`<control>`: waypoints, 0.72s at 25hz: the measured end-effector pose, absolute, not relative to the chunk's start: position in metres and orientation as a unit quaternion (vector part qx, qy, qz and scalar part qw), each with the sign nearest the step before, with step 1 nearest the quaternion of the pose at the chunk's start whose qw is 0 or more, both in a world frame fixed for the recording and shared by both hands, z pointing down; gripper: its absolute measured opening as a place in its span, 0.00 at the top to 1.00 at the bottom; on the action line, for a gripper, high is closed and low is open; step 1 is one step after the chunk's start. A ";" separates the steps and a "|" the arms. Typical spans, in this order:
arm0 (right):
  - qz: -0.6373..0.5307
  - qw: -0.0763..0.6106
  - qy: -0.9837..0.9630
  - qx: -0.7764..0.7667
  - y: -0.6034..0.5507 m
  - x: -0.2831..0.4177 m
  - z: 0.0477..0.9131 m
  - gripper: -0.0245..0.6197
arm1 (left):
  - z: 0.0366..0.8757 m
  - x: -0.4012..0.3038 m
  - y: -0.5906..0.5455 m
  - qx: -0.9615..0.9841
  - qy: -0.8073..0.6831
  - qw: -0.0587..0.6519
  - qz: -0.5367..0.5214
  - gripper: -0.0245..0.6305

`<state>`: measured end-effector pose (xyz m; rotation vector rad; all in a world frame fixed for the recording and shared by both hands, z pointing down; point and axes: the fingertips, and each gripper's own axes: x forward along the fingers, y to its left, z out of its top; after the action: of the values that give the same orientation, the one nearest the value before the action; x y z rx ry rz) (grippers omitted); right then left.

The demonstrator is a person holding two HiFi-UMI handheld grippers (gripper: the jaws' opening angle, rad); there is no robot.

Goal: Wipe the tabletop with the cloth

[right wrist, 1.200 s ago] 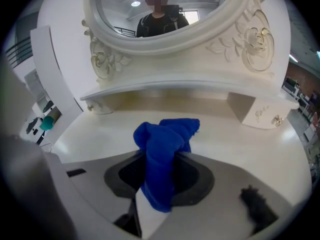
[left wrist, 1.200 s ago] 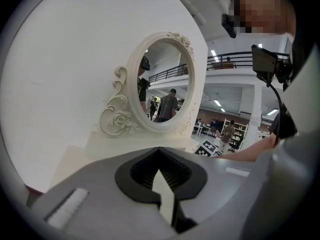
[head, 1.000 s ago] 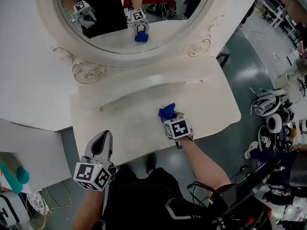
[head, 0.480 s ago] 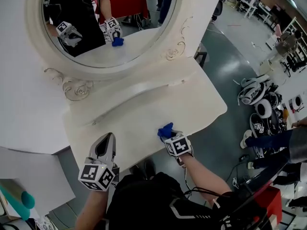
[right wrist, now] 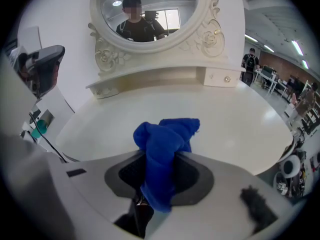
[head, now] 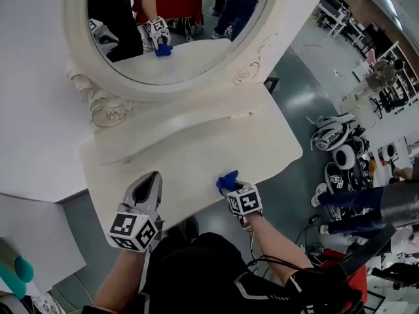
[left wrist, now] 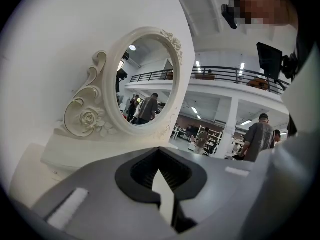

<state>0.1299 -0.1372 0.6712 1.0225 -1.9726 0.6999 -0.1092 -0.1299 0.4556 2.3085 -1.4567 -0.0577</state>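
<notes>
Scene: white dressing table, tabletop (head: 196, 150) below an oval mirror (head: 171, 25).
Cloth (head: 227, 181): blue, bunched into a wad, at the tabletop's near edge, right of centre.
Right gripper (head: 231, 188): jaws pinched on the cloth's middle. In the right gripper view the wad (right wrist: 165, 140) sticks out ahead of the gripper (right wrist: 159, 170) over the tabletop (right wrist: 225, 119). Whether it presses on the surface cannot be told.
Left gripper (head: 153, 178): jaws pressed together with nothing between them, as the left gripper view (left wrist: 162, 176) shows. It sits over the near left edge, well apart from the cloth.
Handling (judged): the cloth looks soft, light and limp, easily squeezed and not fragile. It will fold and drag under a stroke, not slide stiffly.
Hold (judged): the bunched middle suits wiping, leaving a pad of fabric ahead of the jaws. A pinch at a corner would probably let it trail or pull free.
</notes>
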 end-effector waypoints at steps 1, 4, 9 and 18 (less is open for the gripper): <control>0.275 0.396 -0.777 0.404 -0.137 0.129 0.672 0.75 | 0.458 -0.112 -0.131 0.827 -0.523 0.205 -0.023 0.95; 0.265 0.396 -0.776 0.413 -0.139 0.127 0.673 0.75 | 0.461 -0.117 -0.137 0.826 -0.526 0.202 -0.026 0.95; 0.277 0.411 -0.771 0.400 -0.132 0.129 0.675 0.75 | 0.457 -0.119 -0.140 0.820 -0.534 0.202 -0.036 0.95; 0.308 0.422 -0.778 0.349 -0.119 0.133 0.672 0.75 | 0.455 -0.098 -0.165 0.804 -0.563 0.188 -0.038 0.95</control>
<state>0.1333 -0.1186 0.6721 0.8748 -1.9471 0.7723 -0.0982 -0.1654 0.4550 2.2609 -1.5845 -0.1070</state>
